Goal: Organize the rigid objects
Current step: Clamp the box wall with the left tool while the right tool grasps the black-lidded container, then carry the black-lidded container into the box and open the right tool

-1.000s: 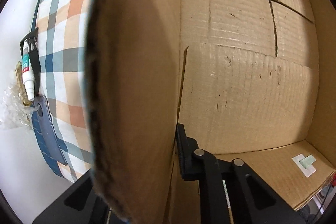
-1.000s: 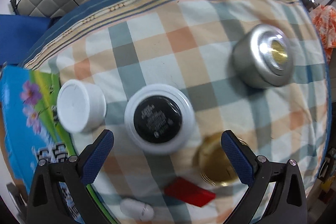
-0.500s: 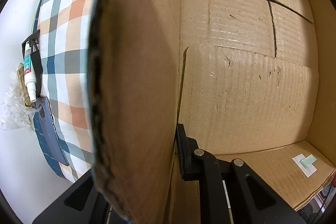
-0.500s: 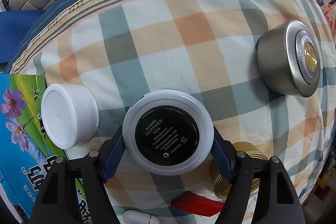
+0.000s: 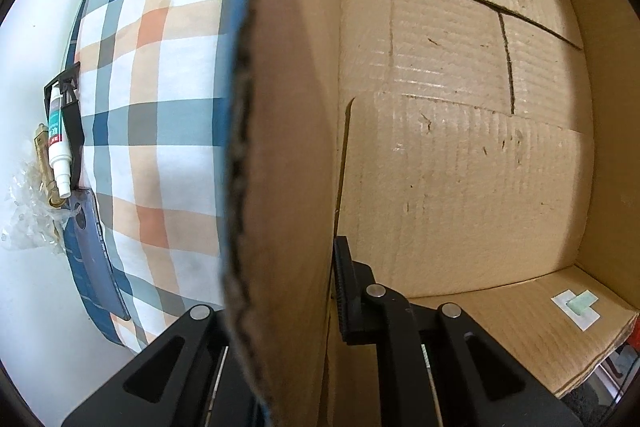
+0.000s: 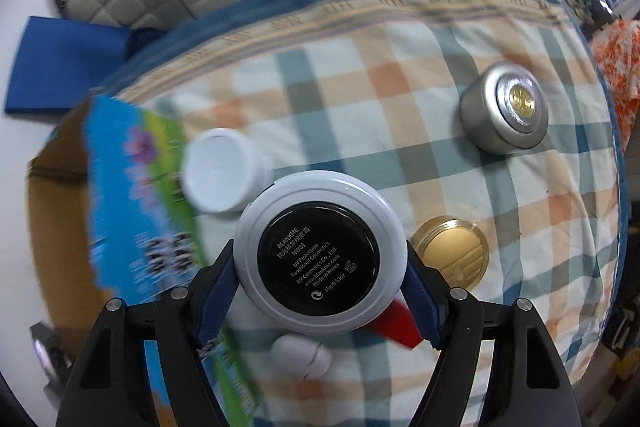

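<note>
Right wrist: right gripper (image 6: pixel 320 281) tight around round compact (image 6: pixel 319 253).

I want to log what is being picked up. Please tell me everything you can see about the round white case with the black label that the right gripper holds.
The round white case is a flat, disc-shaped compact of glossy white plastic. Its face toward the camera carries a black circular label with small white print reading BLANKME. The right gripper is shut on it, blue pads pressing its rim on two opposite sides. It hangs above the checked cloth.
</note>
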The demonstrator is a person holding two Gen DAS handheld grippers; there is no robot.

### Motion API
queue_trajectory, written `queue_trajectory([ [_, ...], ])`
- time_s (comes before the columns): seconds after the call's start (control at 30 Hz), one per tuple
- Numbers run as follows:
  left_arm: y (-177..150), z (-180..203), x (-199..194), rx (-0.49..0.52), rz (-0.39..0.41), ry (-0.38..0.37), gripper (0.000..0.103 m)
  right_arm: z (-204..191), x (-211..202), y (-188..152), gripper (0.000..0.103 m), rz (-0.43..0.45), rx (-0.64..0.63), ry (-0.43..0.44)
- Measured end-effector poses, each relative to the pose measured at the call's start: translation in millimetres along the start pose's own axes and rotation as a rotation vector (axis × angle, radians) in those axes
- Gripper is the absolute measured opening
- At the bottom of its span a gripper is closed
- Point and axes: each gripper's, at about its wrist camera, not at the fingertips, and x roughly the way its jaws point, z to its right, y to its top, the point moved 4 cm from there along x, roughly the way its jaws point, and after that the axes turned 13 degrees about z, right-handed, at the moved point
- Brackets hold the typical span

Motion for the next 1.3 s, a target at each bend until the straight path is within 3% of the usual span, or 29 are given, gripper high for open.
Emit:
queue_trajectory([
  [0.17,-3,-5,-13,-0.016,0.017,-0.031,0.005,-37,-36,1,0.077,0.042,-0.046,0.072],
  [0.37,-7,-8,-24,-0.022,0.036,-0.053,0.003,-83,-72,-21,0.077,0.068,-0.124,0.155],
  [0.6,-12,-18,-34,-0.047,0.057,-0.084,0.003,-151,-82,-34,0.077,0.057,-0.210,0.211],
  [0.8,-8,-27,-37,-0.039,0.073,-0.081,0.003,-197,-70,-45,0.077,0.039,-0.273,0.221],
  [1.3,-9,-44,-38,-0.046,0.075,-0.096,0.004,-256,8,-49,0.077,-0.037,-0.293,0.203],
])
